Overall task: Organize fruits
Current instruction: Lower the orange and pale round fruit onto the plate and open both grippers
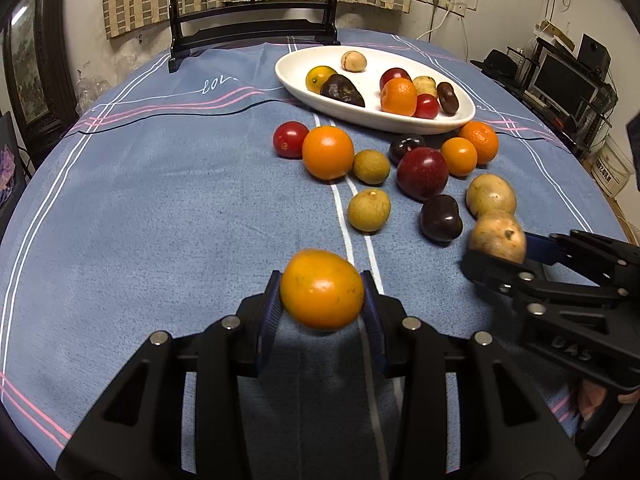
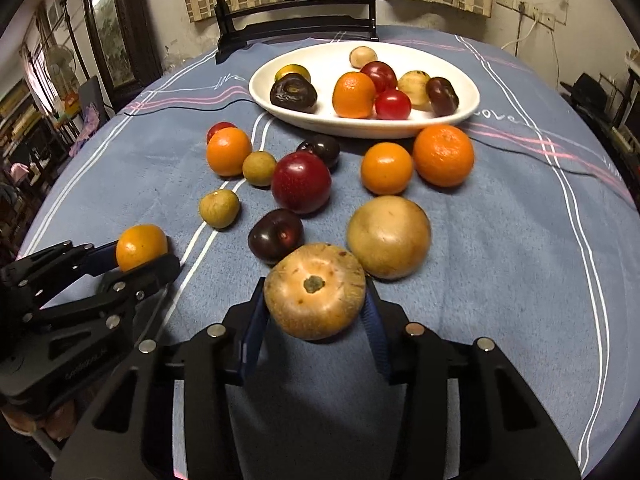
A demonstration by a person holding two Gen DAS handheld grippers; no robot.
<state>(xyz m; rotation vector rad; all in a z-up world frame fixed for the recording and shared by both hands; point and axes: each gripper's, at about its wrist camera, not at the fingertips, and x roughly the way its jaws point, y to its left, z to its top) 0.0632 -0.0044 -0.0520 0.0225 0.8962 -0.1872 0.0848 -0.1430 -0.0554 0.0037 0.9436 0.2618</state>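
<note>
Both tools are angled down over the desk (image 1: pixel 120 220). A small orange fruit (image 1: pixel 322 289) is clamped by the left tool (image 1: pixel 322 300); a tan, stem-scarred fruit (image 2: pixel 315 291) is gripped by the right tool (image 2: pixel 316 308) — apparently lifted slightly — near the white dish (image 2: pixel 460 118).

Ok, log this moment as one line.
left gripper: shut on round orange fruit | right gripper: shut on tan-brown round fruit | white oval dish: partly filled
</note>
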